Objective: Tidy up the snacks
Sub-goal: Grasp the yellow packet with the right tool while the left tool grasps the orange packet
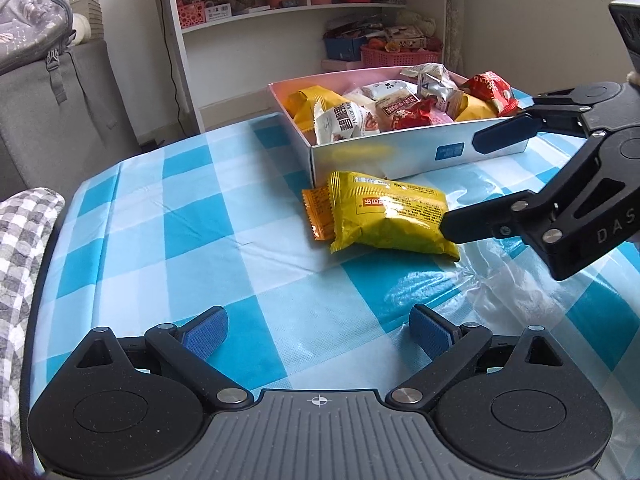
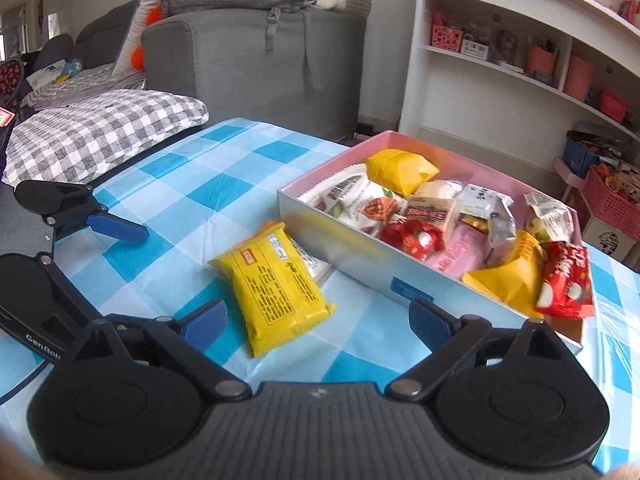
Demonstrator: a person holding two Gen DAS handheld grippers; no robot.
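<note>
The step in hand is judged to be the pick-up of the yellow packet point(image 2: 272, 284), which lies on the desk point(image 1: 168, 240) just beside the near wall of the box point(image 2: 340, 248), resting partly over an orange packet point(image 1: 318, 214). The right gripper point(image 2: 316, 320) is positioned at the packet with its jaws wide, one finger on each side of the near end; nothing is held. The left gripper point(image 1: 318, 332) is kept apart, jaws wide and empty.

The next move is judged to call for closure on the packet, then a lift over the box wall (the box is already crowded with snacks).

The desk is covered with a blue-and-white checked cloth. A white shelf unit point(image 1: 304, 12) and a grey sofa point(image 2: 256, 52) are seen beyond the far edge.
</note>
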